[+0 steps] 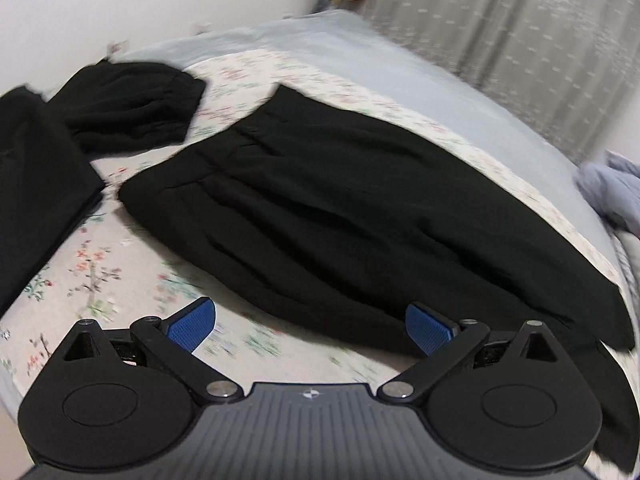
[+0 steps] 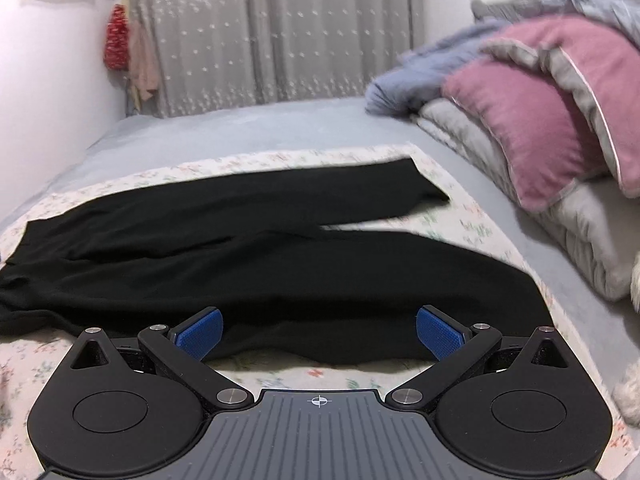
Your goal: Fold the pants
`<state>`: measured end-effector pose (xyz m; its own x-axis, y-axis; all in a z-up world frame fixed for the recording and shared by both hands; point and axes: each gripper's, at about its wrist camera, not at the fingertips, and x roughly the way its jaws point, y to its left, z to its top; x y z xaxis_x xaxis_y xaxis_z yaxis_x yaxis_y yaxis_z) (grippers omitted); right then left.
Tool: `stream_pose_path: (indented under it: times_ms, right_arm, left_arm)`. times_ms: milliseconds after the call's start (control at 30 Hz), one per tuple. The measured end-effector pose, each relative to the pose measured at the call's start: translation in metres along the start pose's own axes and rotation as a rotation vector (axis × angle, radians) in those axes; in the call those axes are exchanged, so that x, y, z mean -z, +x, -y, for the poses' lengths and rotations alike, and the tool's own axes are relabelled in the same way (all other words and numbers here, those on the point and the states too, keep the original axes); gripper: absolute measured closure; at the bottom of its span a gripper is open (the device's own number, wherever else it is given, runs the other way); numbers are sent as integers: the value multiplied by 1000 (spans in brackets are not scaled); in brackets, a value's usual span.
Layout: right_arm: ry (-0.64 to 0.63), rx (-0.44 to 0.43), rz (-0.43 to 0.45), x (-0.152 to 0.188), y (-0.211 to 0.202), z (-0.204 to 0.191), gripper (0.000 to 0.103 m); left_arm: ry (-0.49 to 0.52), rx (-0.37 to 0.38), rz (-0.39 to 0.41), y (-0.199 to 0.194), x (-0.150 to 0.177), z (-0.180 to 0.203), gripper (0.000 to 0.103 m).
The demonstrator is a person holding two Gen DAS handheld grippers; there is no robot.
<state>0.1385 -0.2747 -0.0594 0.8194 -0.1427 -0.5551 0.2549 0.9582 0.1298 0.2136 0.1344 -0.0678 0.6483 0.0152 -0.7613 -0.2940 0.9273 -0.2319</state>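
Black pants (image 1: 340, 208) lie spread flat on a floral sheet (image 1: 120, 264) on the bed, waistband at the far left in the left wrist view. In the right wrist view the pants (image 2: 280, 264) show both legs running right, the far leg ending near the sheet's corner. My left gripper (image 1: 310, 326) is open and empty, just short of the pants' near edge by the waist end. My right gripper (image 2: 318, 332) is open and empty, its blue pads (image 2: 438, 332) at the near edge of the near leg.
Two other black garments (image 1: 128, 108) (image 1: 36, 184) lie folded at the left of the sheet. Pink pillows (image 2: 532, 120) and grey bedding (image 2: 420, 76) are piled at the right. A grey curtain (image 2: 272, 32) hangs behind the bed. A wall runs along the far side.
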Motion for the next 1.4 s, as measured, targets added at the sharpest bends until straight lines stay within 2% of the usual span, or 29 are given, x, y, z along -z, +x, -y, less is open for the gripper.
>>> stream_pose_path:
  times_ms: [100, 167, 233, 300, 333, 400, 467, 533, 600, 633, 700, 800, 867, 900, 933, 967, 1000, 1100, 1267, 1333, 1400]
  right_arm:
    - [110, -24, -51, 9, 18, 34, 0]
    - [266, -47, -105, 11, 29, 69, 0]
    - [425, -49, -119, 15, 35, 102, 0]
    - [553, -29, -132, 21, 39, 130, 2]
    - [592, -23, -133, 24, 39, 139, 7]
    - [652, -26, -131, 26, 41, 152, 15]
    - [686, -5, -143, 30, 44, 159, 32]
    - [739, 39, -162, 32, 51, 167, 41]
    - [810, 92, -178, 38, 55, 179, 52]
    - [837, 113, -179, 40, 56, 183, 60]
    - [874, 134, -171, 40, 62, 188, 63]
    - [856, 150, -159, 32, 78, 191, 66]
    - [820, 182, -144, 27, 85, 187, 85]
    - [809, 185, -144, 25, 87, 185, 90]
    - [812, 178, -143, 25, 89, 184, 96]
    - [825, 166, -134, 25, 88, 184, 98]
    - [832, 157, -120, 24, 88, 183, 98]
    - [796, 157, -66, 15, 82, 182, 99]
    - [678, 145, 45, -2, 57, 174, 101]
    - [617, 156, 43, -5, 50, 169, 101]
    - [561, 192, -1, -3, 46, 165, 102]
  left_arm:
    - [-102, -31, -14, 17, -14, -32, 0]
    - [-182, -44, -19, 29, -21, -51, 0]
    - [-243, -47, 14, 36, -20, -65, 0]
    - [-289, -36, 1, 44, -17, -76, 8]
    - [-316, -10, -22, 48, -19, -81, 14]
    - [-344, 24, 0, 47, -24, -86, 16]
    - [-295, -5, 46, 44, -28, -83, 16]
    - [-277, -17, 46, 50, -29, -86, 18]
    - [-326, 9, 12, 62, -30, -96, 20]
    - [-354, 26, -5, 67, -30, -99, 20]
    - [-399, 37, -6, 73, -30, -103, 20]
    - [-425, 39, 22, 80, -36, -106, 20]
    - [-437, 42, 39, 84, -39, -105, 23]
    - [-432, 43, 46, 86, -41, -103, 29]
    - [-424, 39, 47, 84, -40, -102, 49]
    - [-413, 23, 41, 84, -39, -103, 76]
    - [-405, 10, 36, 85, -40, -104, 87]
    - [-430, 23, 54, 80, -41, -114, 91]
    - [-340, 15, 170, 40, -48, -118, 91]
    - [-319, 8, 176, 31, -47, -123, 91]
    - [-291, -14, 164, 26, -43, -126, 91]
